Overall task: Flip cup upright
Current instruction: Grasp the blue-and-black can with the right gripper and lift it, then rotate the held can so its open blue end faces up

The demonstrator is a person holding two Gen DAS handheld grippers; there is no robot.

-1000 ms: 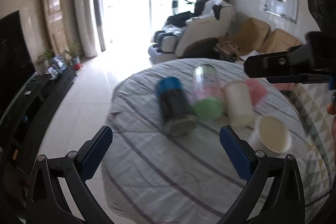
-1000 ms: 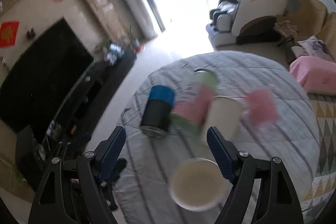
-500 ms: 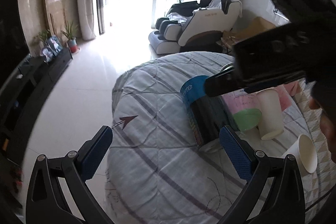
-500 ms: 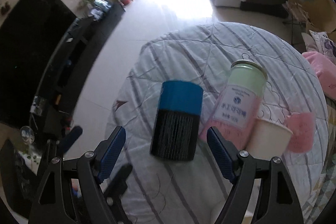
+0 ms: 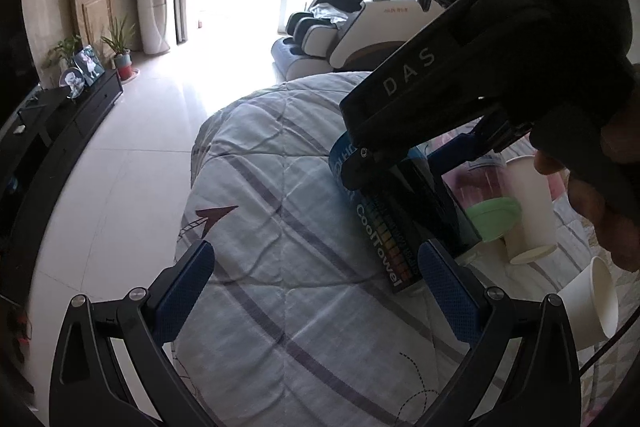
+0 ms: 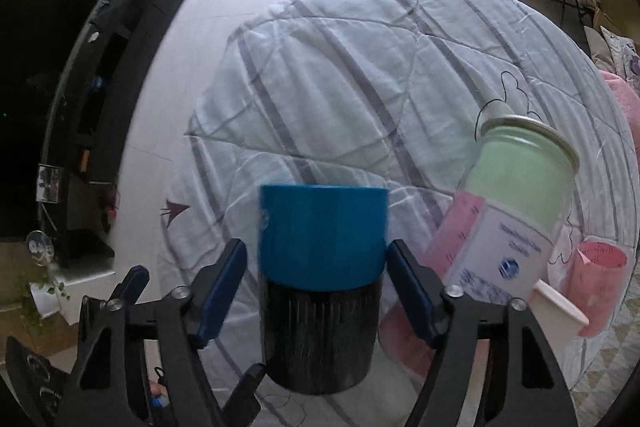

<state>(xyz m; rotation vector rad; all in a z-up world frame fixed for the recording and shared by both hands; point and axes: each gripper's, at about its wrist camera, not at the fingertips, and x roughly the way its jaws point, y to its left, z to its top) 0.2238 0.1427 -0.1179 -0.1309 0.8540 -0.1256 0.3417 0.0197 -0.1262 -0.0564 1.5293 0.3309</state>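
Observation:
A black cup with a blue band (image 6: 320, 279) lies on its side on the round table's striped cloth (image 6: 340, 67). My right gripper (image 6: 316, 291) is open, its blue pads on either side of the cup, and I cannot tell if they touch it. In the left wrist view the cup (image 5: 384, 227) lies under the right gripper's black body (image 5: 472, 79). My left gripper (image 5: 316, 275) is open and empty above the cloth (image 5: 280, 267), to the left of the cup.
A pink and green bottle (image 6: 508, 219) lies right of the cup. Beside it are a white paper cup (image 5: 532, 207), a pink cup (image 6: 596, 287) and another white paper cup on its side (image 5: 592, 303). The table edge drops to a tiled floor (image 5: 132, 155).
My right gripper has come down around the black and blue cup, which now sits between its pads. My left gripper has drawn back to the left.

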